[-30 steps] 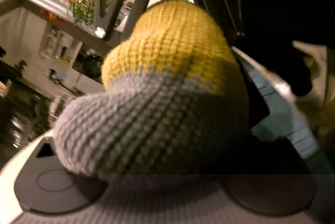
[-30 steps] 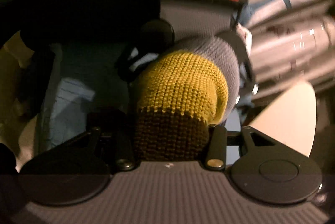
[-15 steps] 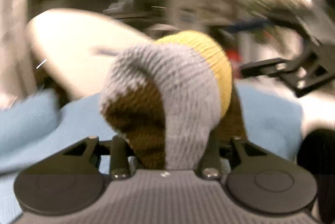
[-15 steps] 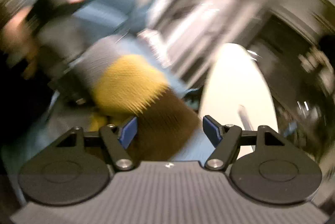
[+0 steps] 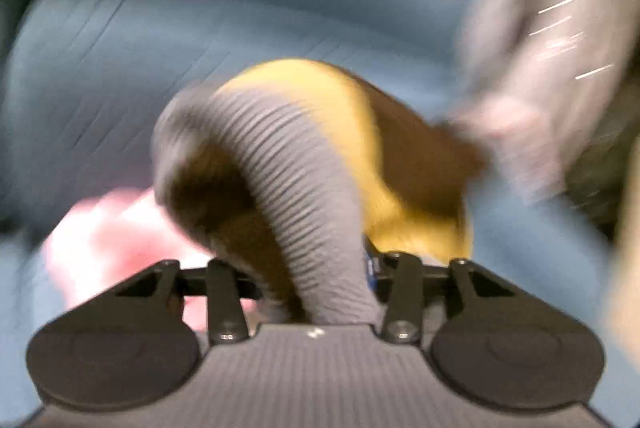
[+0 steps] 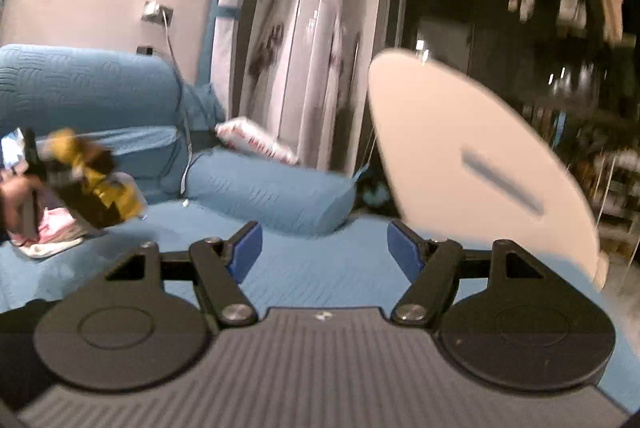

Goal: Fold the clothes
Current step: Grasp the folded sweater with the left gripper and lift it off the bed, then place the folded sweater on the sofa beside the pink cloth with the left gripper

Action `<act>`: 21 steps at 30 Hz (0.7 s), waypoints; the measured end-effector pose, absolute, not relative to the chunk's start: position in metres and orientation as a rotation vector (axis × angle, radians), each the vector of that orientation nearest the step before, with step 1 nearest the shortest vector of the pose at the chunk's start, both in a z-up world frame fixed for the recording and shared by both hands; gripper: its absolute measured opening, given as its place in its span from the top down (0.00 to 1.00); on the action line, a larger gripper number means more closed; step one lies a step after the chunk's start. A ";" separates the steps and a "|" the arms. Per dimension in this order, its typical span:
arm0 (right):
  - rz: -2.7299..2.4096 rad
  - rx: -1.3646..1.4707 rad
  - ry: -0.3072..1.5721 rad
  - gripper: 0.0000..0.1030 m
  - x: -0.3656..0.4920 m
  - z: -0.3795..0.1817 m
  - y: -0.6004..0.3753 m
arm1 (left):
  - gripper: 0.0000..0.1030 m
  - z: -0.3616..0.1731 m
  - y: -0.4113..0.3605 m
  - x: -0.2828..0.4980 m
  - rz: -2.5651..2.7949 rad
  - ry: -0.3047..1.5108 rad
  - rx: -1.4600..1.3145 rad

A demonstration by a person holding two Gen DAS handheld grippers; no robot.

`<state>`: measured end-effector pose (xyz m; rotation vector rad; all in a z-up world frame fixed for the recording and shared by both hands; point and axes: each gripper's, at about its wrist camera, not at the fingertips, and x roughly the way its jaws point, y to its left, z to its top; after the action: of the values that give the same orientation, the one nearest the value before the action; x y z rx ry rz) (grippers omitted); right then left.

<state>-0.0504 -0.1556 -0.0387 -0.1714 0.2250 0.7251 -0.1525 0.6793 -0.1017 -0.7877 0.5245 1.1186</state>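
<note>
A knitted garment in grey, yellow and brown bands is bunched between the fingers of my left gripper, which is shut on it above the blue cover; the view is blurred. In the right wrist view the same garment hangs at the far left, over a pink and white cloth. My right gripper is open and empty, its blue pads wide apart above the blue sofa seat.
A blue quilted sofa with a round bolster fills the left. A white oval tabletop stands at the right. A pink cloth lies under the left gripper. A grey blurred cloth is at the right.
My right gripper let go of the knitted garment, opened and pulled away to the right. My left gripper swung down with the garment towards the sofa and the pink cloth.
</note>
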 end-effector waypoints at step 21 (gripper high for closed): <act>0.453 0.131 0.772 0.30 -0.029 -0.136 -0.208 | 0.01 -0.072 0.596 -0.186 1.154 0.727 -0.585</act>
<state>-0.0285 -0.2076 -0.1362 0.1315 0.7723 0.4532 -0.1857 0.5961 -0.0719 -0.5853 0.7270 1.1543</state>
